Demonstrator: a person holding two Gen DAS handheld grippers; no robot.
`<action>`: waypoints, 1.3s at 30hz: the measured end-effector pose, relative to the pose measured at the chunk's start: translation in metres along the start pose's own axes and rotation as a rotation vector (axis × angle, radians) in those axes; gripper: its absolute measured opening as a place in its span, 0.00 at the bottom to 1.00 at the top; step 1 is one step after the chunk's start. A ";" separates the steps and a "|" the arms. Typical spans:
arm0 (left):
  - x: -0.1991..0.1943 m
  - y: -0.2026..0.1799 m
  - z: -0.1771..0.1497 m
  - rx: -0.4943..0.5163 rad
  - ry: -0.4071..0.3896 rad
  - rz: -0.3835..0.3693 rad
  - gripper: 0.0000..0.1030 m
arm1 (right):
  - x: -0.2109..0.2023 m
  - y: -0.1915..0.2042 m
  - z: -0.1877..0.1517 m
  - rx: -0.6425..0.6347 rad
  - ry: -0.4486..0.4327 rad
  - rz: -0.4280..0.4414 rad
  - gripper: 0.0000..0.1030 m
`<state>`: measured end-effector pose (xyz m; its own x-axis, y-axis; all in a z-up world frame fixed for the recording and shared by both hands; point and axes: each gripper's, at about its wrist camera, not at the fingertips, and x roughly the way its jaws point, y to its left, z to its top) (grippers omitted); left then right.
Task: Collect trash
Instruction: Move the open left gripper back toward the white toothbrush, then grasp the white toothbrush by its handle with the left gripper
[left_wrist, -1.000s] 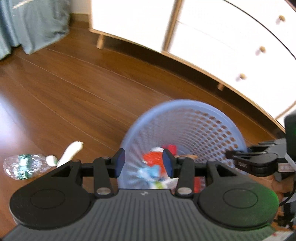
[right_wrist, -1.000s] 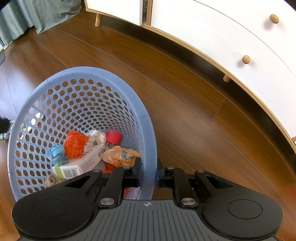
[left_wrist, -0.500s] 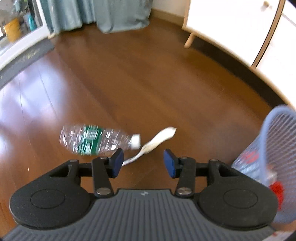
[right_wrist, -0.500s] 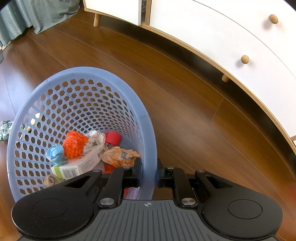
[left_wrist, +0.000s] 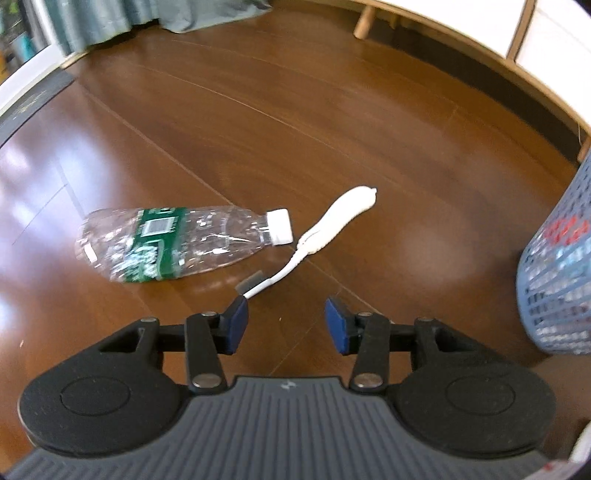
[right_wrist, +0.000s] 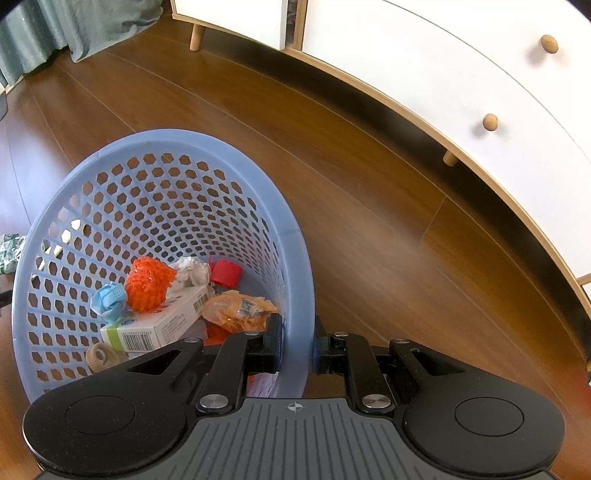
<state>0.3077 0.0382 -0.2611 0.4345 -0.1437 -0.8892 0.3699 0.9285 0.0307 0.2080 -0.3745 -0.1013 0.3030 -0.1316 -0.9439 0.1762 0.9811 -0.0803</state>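
Left gripper (left_wrist: 283, 320) hangs over the wooden floor (left_wrist: 332, 122), jaws apart and closing at this moment, with only bare boards between the blue pads. Just beyond its left pad lies a white toothbrush (left_wrist: 325, 229), bristle end nearest the gripper, handle running away toward the upper right. Right beside it, a crushed clear bottle (left_wrist: 177, 243) with a green label lies on its side, its white cap almost touching the toothbrush's neck; whether they actually touch is hard to tell. The view is a little blurred.

At the right edge of that view the blue basket (left_wrist: 557, 266) is cut off, red and pale shapes showing through its holes.

Over to the right gripper (right_wrist: 297, 345): jaws clamped on the basket's rim, one pad inside, one outside. The basket (right_wrist: 177, 147) is tipped on the floor. Inside: an orange net ball (right_wrist: 149, 282), crumpled white paper (right_wrist: 190, 271), a red cap (right_wrist: 226, 272), a white box with a barcode (right_wrist: 155, 326), an orange wrapper (right_wrist: 238, 310), a blue scrap (right_wrist: 109, 299) and a tan roll (right_wrist: 98, 356). The gripper body hides the basket's near wall.

Behind stands a white cabinet (right_wrist: 424, 74) on wooden legs, with round wooden knobs. A grey-green curtain (right_wrist: 74, 26) pools on the floor at the upper left. A green-and-white sliver shows past the basket's left edge, too cut off to name.
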 end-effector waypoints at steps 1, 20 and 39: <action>0.009 -0.003 0.001 0.022 0.010 0.005 0.38 | 0.000 0.000 0.000 -0.001 -0.001 0.000 0.11; 0.075 -0.023 0.007 0.133 0.082 -0.019 0.06 | 0.008 -0.011 0.000 -0.005 0.005 0.012 0.11; 0.081 -0.041 0.019 0.052 0.072 0.043 0.27 | 0.008 -0.006 0.001 -0.005 0.007 0.019 0.11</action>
<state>0.3433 -0.0181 -0.3253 0.3912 -0.0772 -0.9170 0.3956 0.9138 0.0918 0.2100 -0.3812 -0.1080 0.2994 -0.1123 -0.9475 0.1655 0.9841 -0.0643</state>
